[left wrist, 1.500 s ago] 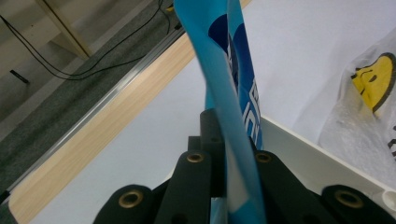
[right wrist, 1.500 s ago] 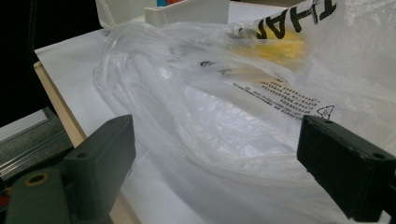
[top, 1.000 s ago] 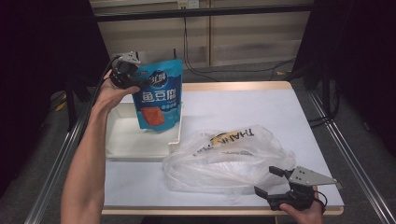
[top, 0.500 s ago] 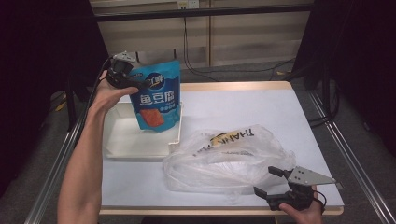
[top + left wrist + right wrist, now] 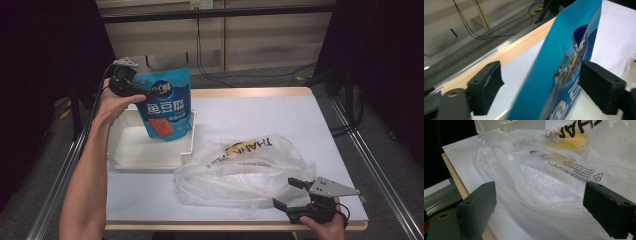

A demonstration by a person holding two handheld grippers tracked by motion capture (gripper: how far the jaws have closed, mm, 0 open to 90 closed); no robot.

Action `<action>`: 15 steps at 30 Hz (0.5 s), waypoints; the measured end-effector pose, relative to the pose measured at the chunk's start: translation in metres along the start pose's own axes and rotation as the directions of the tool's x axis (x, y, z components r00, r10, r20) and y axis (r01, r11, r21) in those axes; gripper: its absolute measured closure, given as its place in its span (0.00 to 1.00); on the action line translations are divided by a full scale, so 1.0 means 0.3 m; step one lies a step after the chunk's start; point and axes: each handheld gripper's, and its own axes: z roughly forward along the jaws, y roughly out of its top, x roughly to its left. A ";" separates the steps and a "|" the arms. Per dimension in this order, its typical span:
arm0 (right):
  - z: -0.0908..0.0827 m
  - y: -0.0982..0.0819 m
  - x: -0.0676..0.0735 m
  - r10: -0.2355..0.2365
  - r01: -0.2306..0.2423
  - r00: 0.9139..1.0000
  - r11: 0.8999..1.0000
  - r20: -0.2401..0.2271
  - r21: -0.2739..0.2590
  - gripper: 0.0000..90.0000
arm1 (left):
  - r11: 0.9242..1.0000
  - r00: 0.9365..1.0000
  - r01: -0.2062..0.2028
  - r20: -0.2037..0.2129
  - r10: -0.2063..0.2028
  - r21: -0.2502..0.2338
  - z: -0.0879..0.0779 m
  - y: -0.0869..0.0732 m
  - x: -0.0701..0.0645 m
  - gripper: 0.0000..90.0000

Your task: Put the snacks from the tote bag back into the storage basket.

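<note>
So my left claw (image 5: 142, 92) is up at the top corner of the glossy blue stand-up snack pouch with white lettering (image 5: 167, 107). Its jaws have just been opening, and in the left gripper view the pouch edge (image 5: 554, 75) runs between them, clear of the left pad and close against the right one, so it's released, not pinching. The pouch stands tilted with its bottom in the shallow white plastic tray (image 5: 145, 150) on the left side of the bench (image 5: 260, 115).

My right claw (image 5: 290, 192) sits at the near right edge of the bench, jaws spread wide with nothing clamped. It points at the crumpled clear plastic shopping bag with black print (image 5: 245, 167), which lies just beside the tray. In the right gripper view the bag (image 5: 544, 180) bulges up between the jaws, but I can't tell if the pads touch it. Something yellow shows through the film (image 5: 571, 142).
</note>
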 end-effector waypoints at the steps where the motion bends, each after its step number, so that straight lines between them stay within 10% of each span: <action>1: 0.000 0.000 -0.001 -0.001 0.001 1.000 1.000 0.000 -0.001 0.13 | 1.000 1.000 0.003 0.013 -0.003 -0.004 -0.001 0.000 0.000 0.16; 15: -0.001 0.009 0.010 -0.017 0.017 1.000 1.000 -0.002 -0.003 0.13 | 0.999 0.999 0.048 0.006 -0.048 -0.017 -0.025 -0.033 -0.030 0.03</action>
